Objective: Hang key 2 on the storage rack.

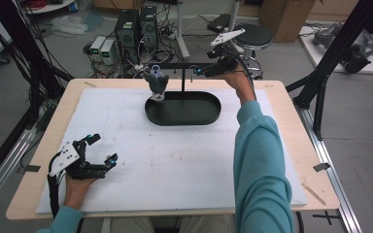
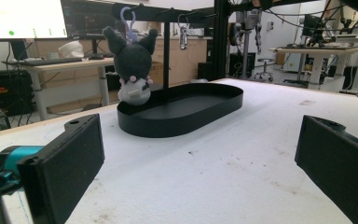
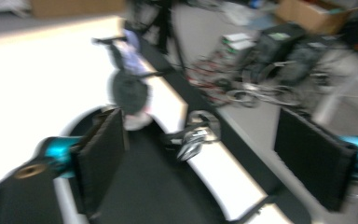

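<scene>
A wooden table (image 1: 39, 160) carries a white mat (image 1: 175, 160), and on the far middle of the mat sits a black oval tray (image 1: 194, 116). A thin black stand (image 1: 183, 80) rises from the tray's far side, with a crossbar along its top.

A dark plush toy (image 1: 156, 82) with pointed ears hangs from the left end of the crossbar by a pale purple clip; in the left gripper view the toy (image 2: 133, 65) hangs head down, its pale face just at the tray's (image 2: 186, 109) left rim. A silver clip (image 2: 183, 36) hangs from the bar to the right of the post.

The left gripper (image 1: 101, 149) rests low over the near left part of the mat, held by a hand (image 1: 75, 187) at the table's near edge. Its jaws stand wide apart with only bare mat between them, pointing toward the tray, well apart from it.

The right gripper (image 1: 200, 71) is reached out to the far side of the table, at the right end of the crossbar — the person's teal sleeve (image 1: 260, 160) stretches across the mat to it. In the blurred right gripper view its jaws are spread wide, and the silver clip (image 3: 193, 137) hangs between them, touching neither pad; the toy (image 3: 129, 91) hangs farther along the bar, above the tray (image 3: 154, 186).

Beyond the table, computers (image 1: 135, 26) and tangled cables sit on the floor, and a black stool (image 1: 252, 36) stands at the far right.
</scene>
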The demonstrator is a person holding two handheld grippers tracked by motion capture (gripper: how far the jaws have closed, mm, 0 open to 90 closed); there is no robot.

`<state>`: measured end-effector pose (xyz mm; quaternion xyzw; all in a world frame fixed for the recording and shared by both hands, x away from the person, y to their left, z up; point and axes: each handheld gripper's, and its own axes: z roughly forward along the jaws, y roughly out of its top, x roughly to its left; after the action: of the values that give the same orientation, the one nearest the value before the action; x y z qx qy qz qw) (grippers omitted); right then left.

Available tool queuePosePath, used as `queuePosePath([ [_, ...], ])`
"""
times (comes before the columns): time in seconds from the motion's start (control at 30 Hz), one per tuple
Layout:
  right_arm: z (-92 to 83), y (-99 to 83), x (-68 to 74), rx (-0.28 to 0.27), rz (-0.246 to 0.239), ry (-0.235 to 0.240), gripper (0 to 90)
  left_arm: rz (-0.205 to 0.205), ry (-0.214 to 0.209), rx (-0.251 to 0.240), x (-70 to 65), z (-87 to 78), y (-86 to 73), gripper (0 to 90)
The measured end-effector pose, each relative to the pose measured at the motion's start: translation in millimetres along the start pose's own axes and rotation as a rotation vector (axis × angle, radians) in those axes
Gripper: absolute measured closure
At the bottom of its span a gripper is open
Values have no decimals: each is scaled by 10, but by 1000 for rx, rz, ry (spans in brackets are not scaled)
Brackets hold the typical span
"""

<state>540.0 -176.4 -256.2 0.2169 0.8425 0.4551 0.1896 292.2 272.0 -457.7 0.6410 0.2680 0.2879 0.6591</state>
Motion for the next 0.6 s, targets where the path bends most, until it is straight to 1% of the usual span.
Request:
queuePosePath([
  [0.03, -33, -6, 31, -3, -4, 19, 145, 0, 0, 0, 0, 0, 0, 17],
  [0.1, -103, -45, 107, -50, 38, 39, 142, -1, 0, 0, 0, 0, 0, 17],
  [0.13, -142, -68, 140, -68, 53, 41, 146, -1, 0, 0, 0, 0, 0, 17],
  [0.17, -185, -87, 168, -71, 59, 37, 180, -3, 1, -2, -1, 2, -1, 17],
  [0.2, -230, -108, 186, -79, 48, 32, 185, -3, 1, -2, -2, 2, 0, 17],
  [0.23, -279, -128, 214, -85, 52, 21, 172, -2, 1, 0, -2, 1, 0, 17],
  [0.27, -331, -152, 236, -102, 51, -9, 119, -2, 1, 0, -3, 1, 1, 17],
  [0.3, -378, -175, 255, -128, 64, -44, 85, -1, 3, -1, -5, 2, 0, 17],
  [0.33, -428, -192, 257, -140, 85, -50, 27, -1, 4, -1, -6, 2, 0, 17],
  [0.37, -467, -203, 260, -148, 100, -61, 5, 0, 4, 0, -6, 1, 1, 17],
  [0.4, -511, -207, 271, -144, 111, -61, 4, -2, 4, -1, -5, 3, 0, 17],
  [0.47, -593, -203, 307, -130, 97, -61, 4, -2, 4, 0, -3, 1, 0, 17],
  [0.5, -657, -209, 347, -143, 60, -70, 5, -2, 4, 0, -5, 2, 1, 17],
  [0.53, -712, -228, 378, -168, 53, -62, 5, -1, 4, 0, -5, 3, 0, 17],
  [0.57, -762, -257, 408, -186, 57, -47, 5, -1, 4, 0, -5, 3, 0, 17],
  [0.6, -811, -291, 442, -192, 50, -49, 5, -1, 5, -1, -6, 3, 0, 17],
])
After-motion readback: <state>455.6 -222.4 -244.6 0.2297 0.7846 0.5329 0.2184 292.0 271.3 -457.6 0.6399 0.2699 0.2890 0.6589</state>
